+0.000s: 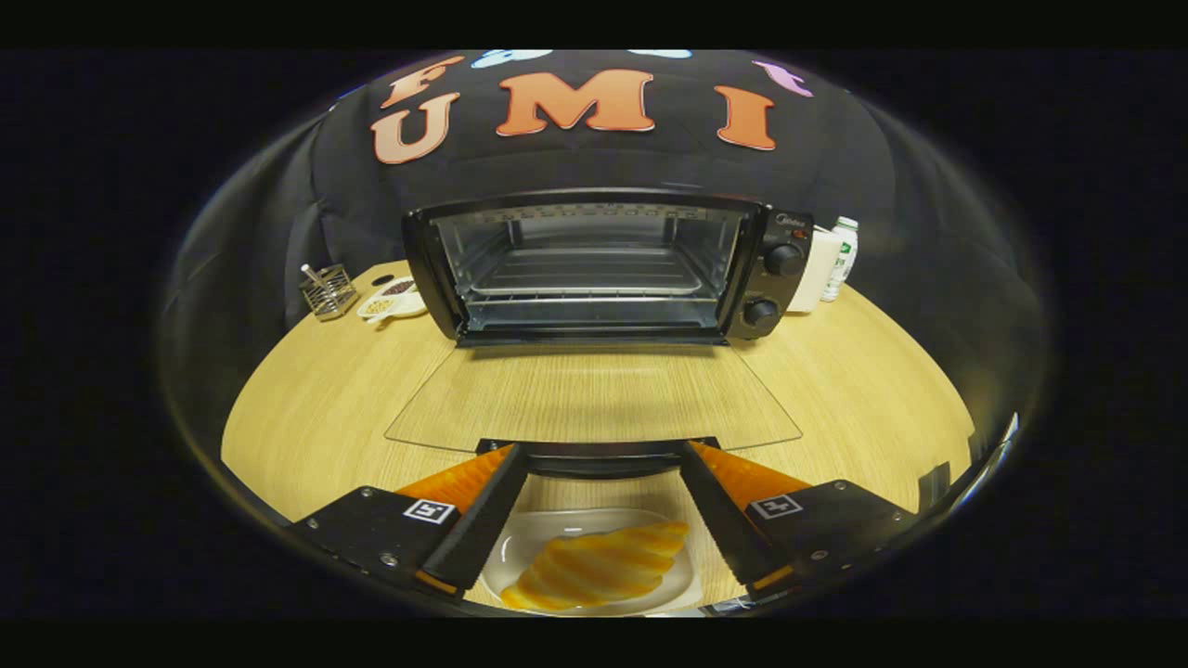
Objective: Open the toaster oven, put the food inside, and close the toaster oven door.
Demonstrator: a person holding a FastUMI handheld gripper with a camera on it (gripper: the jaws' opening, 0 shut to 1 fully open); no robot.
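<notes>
Resting in the plate (pixel 520 547), a croissant (pixel 594 575) (claw (pixel 599 456) spread).

croissant (pixel 599 566) on plate (pixel 520 543), toaster oven (pixel 603 264) beyond

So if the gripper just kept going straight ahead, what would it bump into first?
Probably the handle of the toaster oven's open glass door, which lies flat just ahead of the open gripper. The croissant on its plate sits lower, between the fingers. Depth is hard to judge.
</notes>
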